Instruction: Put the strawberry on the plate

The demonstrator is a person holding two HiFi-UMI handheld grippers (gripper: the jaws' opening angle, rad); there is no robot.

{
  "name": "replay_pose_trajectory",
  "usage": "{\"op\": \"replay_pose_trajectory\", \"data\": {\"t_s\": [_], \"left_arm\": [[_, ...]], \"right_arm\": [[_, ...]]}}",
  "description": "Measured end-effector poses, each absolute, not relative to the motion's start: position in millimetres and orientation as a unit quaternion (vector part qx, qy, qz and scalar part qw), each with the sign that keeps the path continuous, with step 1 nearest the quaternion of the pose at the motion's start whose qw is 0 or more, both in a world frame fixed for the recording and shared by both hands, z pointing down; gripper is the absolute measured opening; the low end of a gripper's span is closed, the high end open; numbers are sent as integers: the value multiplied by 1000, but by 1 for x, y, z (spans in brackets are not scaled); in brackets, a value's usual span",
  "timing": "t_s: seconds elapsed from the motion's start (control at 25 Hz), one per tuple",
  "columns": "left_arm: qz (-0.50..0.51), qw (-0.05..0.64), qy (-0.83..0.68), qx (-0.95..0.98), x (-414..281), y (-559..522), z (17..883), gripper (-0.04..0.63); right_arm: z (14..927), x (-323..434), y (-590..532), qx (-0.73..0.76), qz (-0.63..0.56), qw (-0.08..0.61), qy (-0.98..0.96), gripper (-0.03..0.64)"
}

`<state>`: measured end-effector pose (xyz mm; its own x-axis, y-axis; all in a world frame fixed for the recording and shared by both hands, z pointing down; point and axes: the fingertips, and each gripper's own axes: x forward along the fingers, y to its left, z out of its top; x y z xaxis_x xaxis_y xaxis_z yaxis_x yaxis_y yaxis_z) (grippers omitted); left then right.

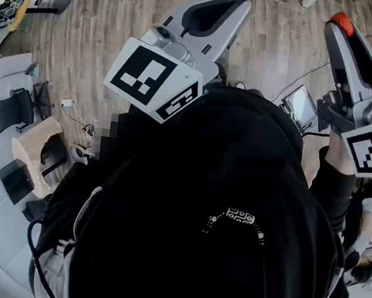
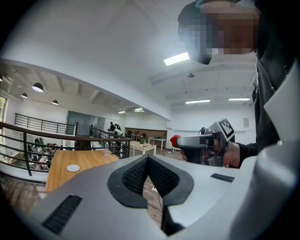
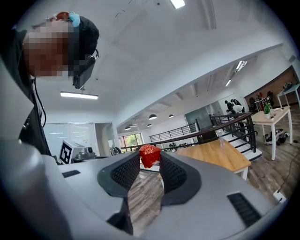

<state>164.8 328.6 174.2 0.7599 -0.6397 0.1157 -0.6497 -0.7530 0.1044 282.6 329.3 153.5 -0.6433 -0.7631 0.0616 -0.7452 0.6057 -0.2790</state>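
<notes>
**Strawberry held in right gripper**

A red strawberry (image 3: 149, 153) sits centre frame in the right gripper view, clamped between the tips of the right gripper (image 3: 150, 158). It looks light, soft and easily bruised, so a gentle hold across its widest part suits it. The left gripper (image 2: 148, 158) is closed and empty. A white plate (image 2: 73, 168) lies on a wooden table (image 2: 93, 161), lower left of the left gripper view, well apart.

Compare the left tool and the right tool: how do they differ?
The left tool's jaws are together, empty; the right tool is clamped on the strawberry. Ahead of the left tool, the left gripper view shows a white plate on a wooden table; ahead of the right tool, the right gripper view shows no plate. Both are grey with black ribbed pads.
</notes>
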Motion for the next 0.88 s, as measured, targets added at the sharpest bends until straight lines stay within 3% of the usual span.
{"op": "replay_pose_trajectory", "data": {"t_s": [0.36,0.88], "left_arm": [[22,79,-290,954,192,295,181,-5],[18,108,-264,958,127,174,190,-5]], "right_arm": [[166,299,306,-424,-164,26,890,138],[171,227,186,-426,-169,-2,889,138]]}}
